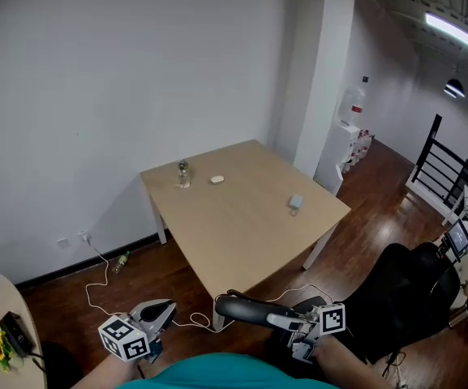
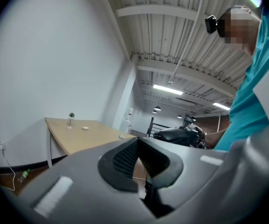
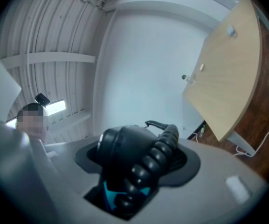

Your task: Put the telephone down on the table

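Bright, even ceiling strip light (image 1: pixel 459 31); fisheye-dark corners in both gripper views.

At the far left corner of the bench (image 1: pixel 250 233), a small bottle (image 1: pixel 183 173), with a small disc (image 1: pixel 216 180) just to its right; nearer the right edge, a small block (image 1: pixel 296 203). Before the bench, the telephone handset (image 1: pixel 242 307) in the right claw (image 1: pixel 284 322), the left claw (image 1: pixel 167 309) to its left, an office chair (image 1: pixel 404 294) farther right.

Black telephone (image 1: pixel 246 307) handset with a curly cord, lying level in mid-air, clamped in the right gripper (image 1: pixel 289 321), near side of the light wooden table (image 1: pixel 242 217).
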The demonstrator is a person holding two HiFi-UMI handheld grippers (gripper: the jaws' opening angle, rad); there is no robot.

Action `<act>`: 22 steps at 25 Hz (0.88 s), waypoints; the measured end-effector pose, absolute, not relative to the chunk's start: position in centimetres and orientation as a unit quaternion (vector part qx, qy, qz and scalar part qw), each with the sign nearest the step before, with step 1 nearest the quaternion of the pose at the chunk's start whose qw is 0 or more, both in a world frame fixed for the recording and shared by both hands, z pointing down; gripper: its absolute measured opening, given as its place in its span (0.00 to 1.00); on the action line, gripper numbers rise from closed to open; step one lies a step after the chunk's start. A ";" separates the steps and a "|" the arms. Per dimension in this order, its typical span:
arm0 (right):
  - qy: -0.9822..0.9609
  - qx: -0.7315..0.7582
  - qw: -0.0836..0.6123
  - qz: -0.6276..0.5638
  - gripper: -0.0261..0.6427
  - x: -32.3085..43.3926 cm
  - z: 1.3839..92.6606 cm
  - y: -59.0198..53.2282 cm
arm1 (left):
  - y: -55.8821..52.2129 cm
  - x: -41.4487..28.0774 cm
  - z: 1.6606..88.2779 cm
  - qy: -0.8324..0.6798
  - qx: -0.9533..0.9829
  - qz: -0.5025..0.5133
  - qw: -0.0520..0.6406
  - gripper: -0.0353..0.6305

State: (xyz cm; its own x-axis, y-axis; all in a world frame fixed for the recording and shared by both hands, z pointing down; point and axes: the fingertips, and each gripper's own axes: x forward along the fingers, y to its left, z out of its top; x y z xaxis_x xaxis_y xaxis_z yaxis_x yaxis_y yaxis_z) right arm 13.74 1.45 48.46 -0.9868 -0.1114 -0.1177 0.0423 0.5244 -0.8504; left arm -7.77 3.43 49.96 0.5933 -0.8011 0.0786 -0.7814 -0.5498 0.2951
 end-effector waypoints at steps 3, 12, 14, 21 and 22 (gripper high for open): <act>0.870 -0.024 0.089 -0.484 0.49 10.1 47.8 -0.4 | 0.9 -11.9 49.6 -0.441 0.886 -0.031 0.143 0.06; 0.868 -0.040 0.091 -0.486 0.49 3.0 46.6 -6.8 | -5.6 -19.4 49.7 -0.436 0.888 -0.038 0.142 0.06; 0.868 -0.039 0.082 -0.488 0.49 2.7 46.9 -8.2 | -6.8 -19.9 49.8 -0.441 0.885 -0.042 0.143 0.06; 0.868 -0.023 0.071 -0.491 0.49 3.5 48.4 -15.9 | -12.6 -19.1 50.7 -0.465 0.874 -0.031 0.139 0.06; 0.867 -0.019 0.070 -0.492 0.49 4.0 48.7 -17.4 | -13.7 -18.6 50.7 -0.471 0.871 -0.027 0.136 0.06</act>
